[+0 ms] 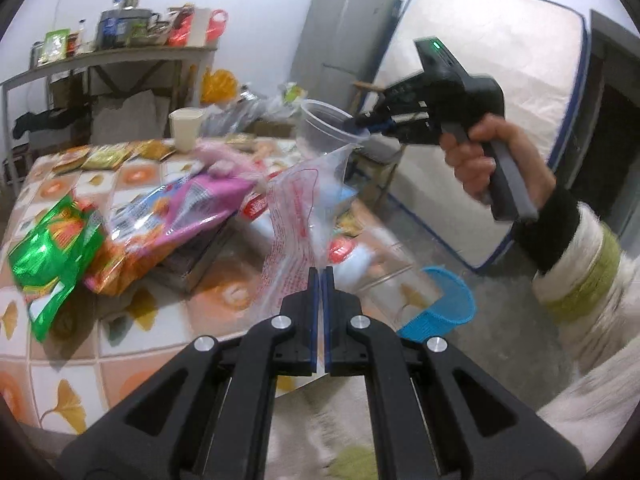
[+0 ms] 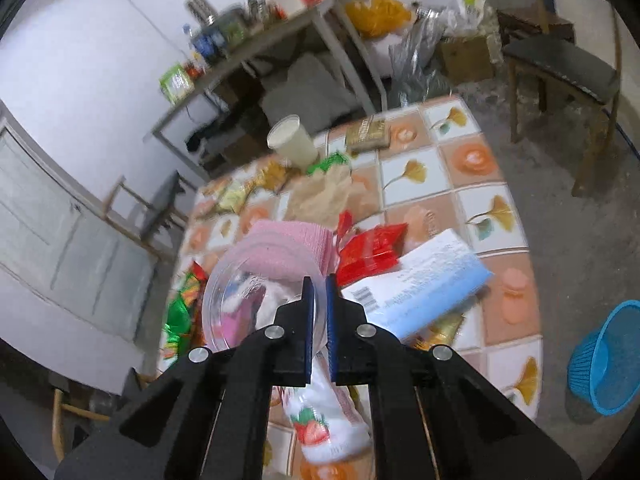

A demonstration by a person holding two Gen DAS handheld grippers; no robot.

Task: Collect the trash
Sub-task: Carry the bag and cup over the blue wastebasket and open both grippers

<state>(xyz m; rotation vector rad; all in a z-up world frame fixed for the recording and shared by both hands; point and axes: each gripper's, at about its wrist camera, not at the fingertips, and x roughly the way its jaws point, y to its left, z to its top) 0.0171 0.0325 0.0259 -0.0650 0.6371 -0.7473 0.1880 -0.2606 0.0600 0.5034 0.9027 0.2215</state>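
Up close, the left gripper (image 1: 321,276) has its jaws pressed together on the edge of a clear plastic bag (image 1: 298,208) with red print, which stands lifted above the table (image 1: 132,340). The right gripper (image 2: 319,284) is closed too, its blue pads pinching the rim of a clear plastic cup (image 2: 240,300); in the left wrist view that cup (image 1: 324,128) hangs in the air above the bag's open top, mouth tilted sideways, with the hand (image 1: 486,160) wrapped round the grey handle.

Below the cup lie a pink cloth (image 2: 288,240), a red wrapper (image 2: 370,250) and a white-and-blue packet (image 2: 416,286), the wrapper just beside the packet. A green foil wrapper (image 1: 52,256) and a pink-and-orange snack bag (image 1: 172,224) overlap on the near side of the chequered cloth. A paper cup (image 1: 186,128) stands upright near the far edge. What sits inside the clear bag is blurred, possibly a white tissue pack.

On the floor just beside the table rests a blue basket (image 1: 444,308). Farther off stand a mattress (image 1: 500,92) against the wall and a cluttered shelf (image 1: 120,54).
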